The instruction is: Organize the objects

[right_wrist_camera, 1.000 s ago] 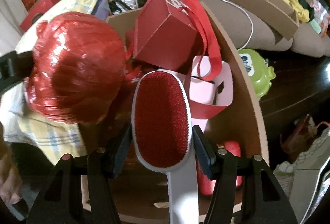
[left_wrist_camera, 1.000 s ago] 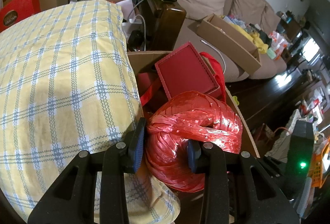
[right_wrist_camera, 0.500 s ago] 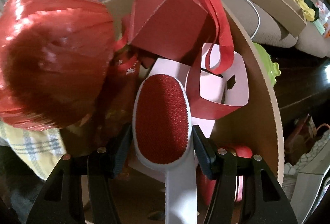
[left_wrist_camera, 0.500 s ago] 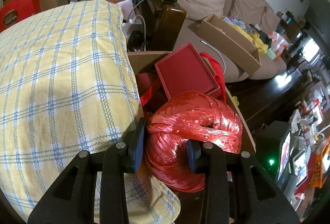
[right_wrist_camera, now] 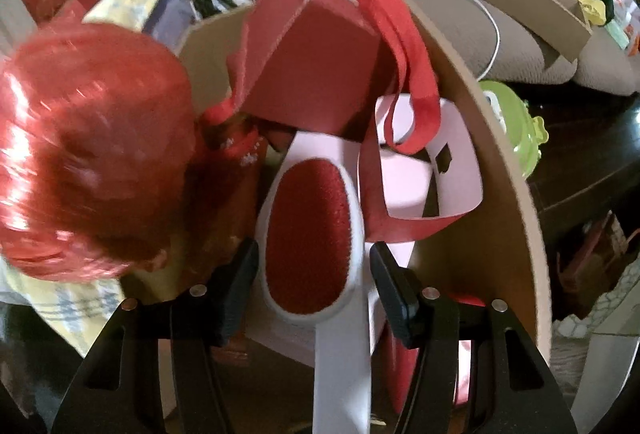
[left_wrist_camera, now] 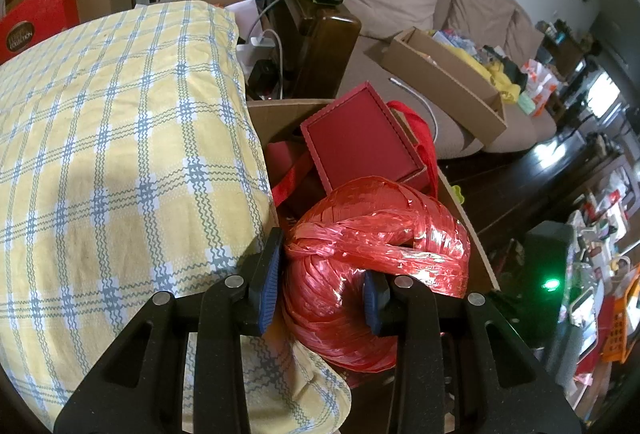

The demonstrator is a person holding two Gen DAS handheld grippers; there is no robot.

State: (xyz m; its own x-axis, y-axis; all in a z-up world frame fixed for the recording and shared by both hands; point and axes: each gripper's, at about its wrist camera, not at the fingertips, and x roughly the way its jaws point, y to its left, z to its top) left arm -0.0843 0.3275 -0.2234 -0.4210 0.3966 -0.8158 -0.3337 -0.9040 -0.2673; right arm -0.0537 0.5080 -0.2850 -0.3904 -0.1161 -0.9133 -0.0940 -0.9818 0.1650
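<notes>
Holding the lint brush point(right_wrist_camera: 310, 238) between its pads, your right gripper point(right_wrist_camera: 314, 294) has the jaws about half spread on the brush's white rim; the handle runs back toward you, the red head points ahead and down into the cardboard box point(right_wrist_camera: 516, 202). Just beyond the head lie a pink card sleeve point(right_wrist_camera: 452, 170) and a red gift box point(right_wrist_camera: 320, 74). Off to its left, your left gripper point(left_wrist_camera: 322, 282) clamps the red twine ball point(left_wrist_camera: 376, 242), narrowly spread, above the box's near edge.

The lint brush point(right_wrist_camera: 310, 238) has sunk deeper into the cardboard box point(right_wrist_camera: 506, 194).
</notes>
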